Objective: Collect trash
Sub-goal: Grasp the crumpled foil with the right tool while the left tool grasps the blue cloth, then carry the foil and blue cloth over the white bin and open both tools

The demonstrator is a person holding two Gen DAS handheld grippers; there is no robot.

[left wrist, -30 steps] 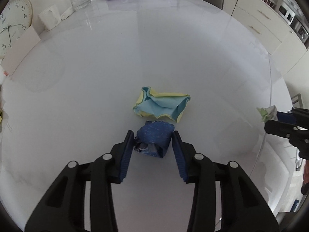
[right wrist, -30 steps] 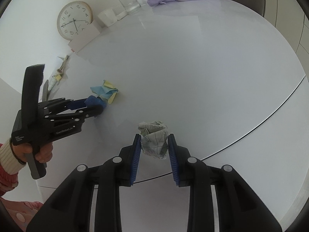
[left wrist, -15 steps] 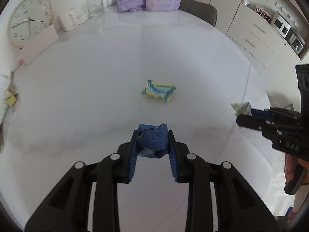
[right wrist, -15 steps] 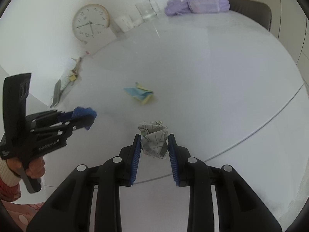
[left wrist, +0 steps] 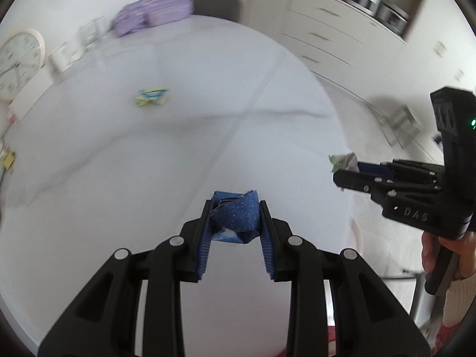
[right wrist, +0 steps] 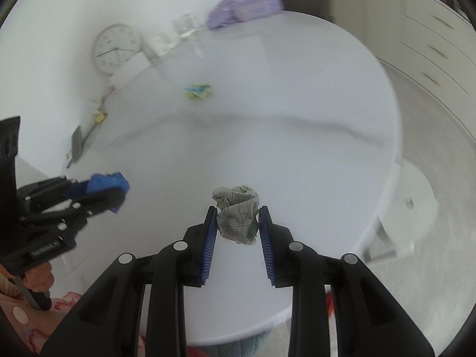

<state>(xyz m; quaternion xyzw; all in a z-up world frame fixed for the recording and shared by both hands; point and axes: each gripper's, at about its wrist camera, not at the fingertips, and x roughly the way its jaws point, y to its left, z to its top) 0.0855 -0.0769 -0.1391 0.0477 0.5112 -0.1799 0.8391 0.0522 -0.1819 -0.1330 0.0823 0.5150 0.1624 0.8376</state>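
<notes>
My left gripper [left wrist: 235,208] is shut on a crumpled blue speckled paper [left wrist: 236,215] and holds it above the white round table [left wrist: 178,154]. It also shows at the left of the right wrist view [right wrist: 119,190] with the blue paper [right wrist: 107,181]. My right gripper [right wrist: 238,212] is shut on a crumpled white printed paper ball [right wrist: 238,211], held above the table's near part. It shows at the right of the left wrist view [left wrist: 339,169] with the ball [left wrist: 343,160]. A crumpled yellow and light blue paper [left wrist: 150,96] lies on the table farther off, also in the right wrist view [right wrist: 197,89].
A wall clock [right wrist: 117,47], a white mug [left wrist: 61,58], glasses [right wrist: 186,25] and a purple bag [right wrist: 245,1] stand at the table's far side. Small clutter [right wrist: 89,128] lies at the left edge. White drawers [left wrist: 327,41] are beyond the table. A round white stool [right wrist: 412,199] stands on the floor.
Both grippers have risen and pulled back from the table with their papers. The yellow and blue paper now looks farther away. The views are blurred by motion.
</notes>
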